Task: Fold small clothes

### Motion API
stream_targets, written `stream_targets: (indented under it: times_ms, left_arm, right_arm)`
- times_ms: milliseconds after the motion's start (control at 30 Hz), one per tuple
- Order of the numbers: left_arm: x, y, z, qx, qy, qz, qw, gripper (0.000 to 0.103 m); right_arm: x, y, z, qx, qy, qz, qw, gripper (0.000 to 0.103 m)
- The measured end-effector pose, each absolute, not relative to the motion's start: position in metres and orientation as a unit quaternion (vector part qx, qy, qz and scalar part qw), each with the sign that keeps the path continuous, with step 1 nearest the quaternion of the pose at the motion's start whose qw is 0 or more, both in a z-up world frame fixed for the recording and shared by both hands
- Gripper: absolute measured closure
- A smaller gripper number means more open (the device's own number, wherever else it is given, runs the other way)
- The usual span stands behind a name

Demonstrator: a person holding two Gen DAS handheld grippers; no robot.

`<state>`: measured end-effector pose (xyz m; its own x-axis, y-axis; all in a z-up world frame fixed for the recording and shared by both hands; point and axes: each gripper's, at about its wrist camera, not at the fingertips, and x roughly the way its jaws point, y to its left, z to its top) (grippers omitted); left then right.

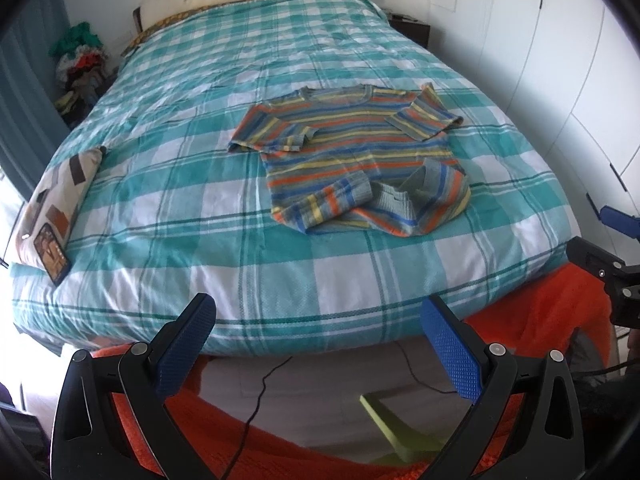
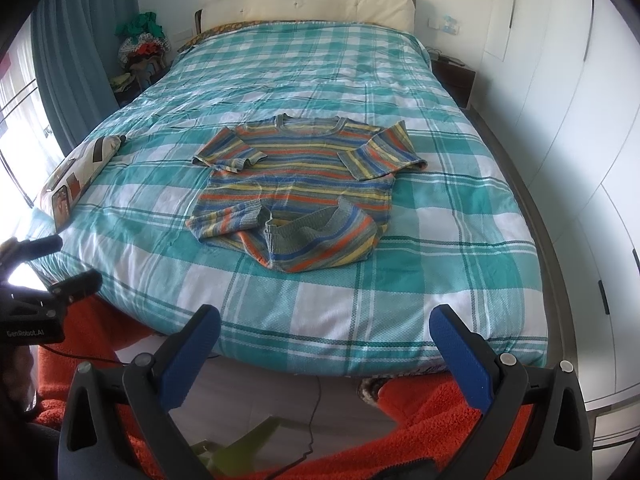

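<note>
A small striped knit sweater (image 1: 352,148) (image 2: 296,184) in orange, blue, yellow and grey lies face up on the teal checked bedspread (image 1: 248,208) (image 2: 420,240). Both sleeves are folded inward across the chest. Its near right hem corner is turned up and rumpled. My left gripper (image 1: 320,320) hangs open off the foot of the bed, well short of the sweater, holding nothing. My right gripper (image 2: 324,332) is also open and empty at the foot edge. In the left wrist view the right gripper (image 1: 616,240) shows at the far right edge.
A patterned cushion (image 1: 56,208) (image 2: 76,172) with a phone (image 1: 52,252) lies at the bed's left edge. An orange rug (image 1: 540,320) (image 2: 420,420), a black cable (image 1: 256,400) and a green object (image 1: 392,424) are on the floor. White wardrobe doors (image 2: 560,120) stand right; clothes pile (image 1: 80,68) far left.
</note>
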<state>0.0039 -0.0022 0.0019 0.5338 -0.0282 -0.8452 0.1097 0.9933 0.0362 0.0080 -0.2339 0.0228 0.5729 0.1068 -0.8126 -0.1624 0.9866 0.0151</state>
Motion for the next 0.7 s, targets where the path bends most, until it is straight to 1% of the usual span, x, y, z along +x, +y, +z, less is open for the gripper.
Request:
stream_targets:
  times_ms: [233, 400, 600, 700]
  left_arm:
    - [-0.004, -0.006, 0.001, 0.026, 0.500, -0.081, 0.862, 0.001]
    - [-0.002, -0.003, 0.003, 0.032, 0.491, -0.067, 0.868, 0.001]
    - [0.010, 0.018, 0.003, 0.044, 0.474, -0.036, 0.879, 0.001]
    - [0.019, 0.033, 0.003, 0.033, 0.471, -0.017, 0.881, 0.001]
  right_arm:
    - [0.009, -0.237, 0.019, -0.029, 0.454, 0.079, 0.887, 0.000]
    - [0.009, -0.236, 0.018, -0.032, 0.452, 0.079, 0.888, 0.000]
    - [0.013, -0.246, 0.024, -0.035, 0.437, 0.060, 0.897, 0.000]
    - [0.014, -0.256, 0.028, -0.029, 0.428, 0.049, 0.902, 0.000]
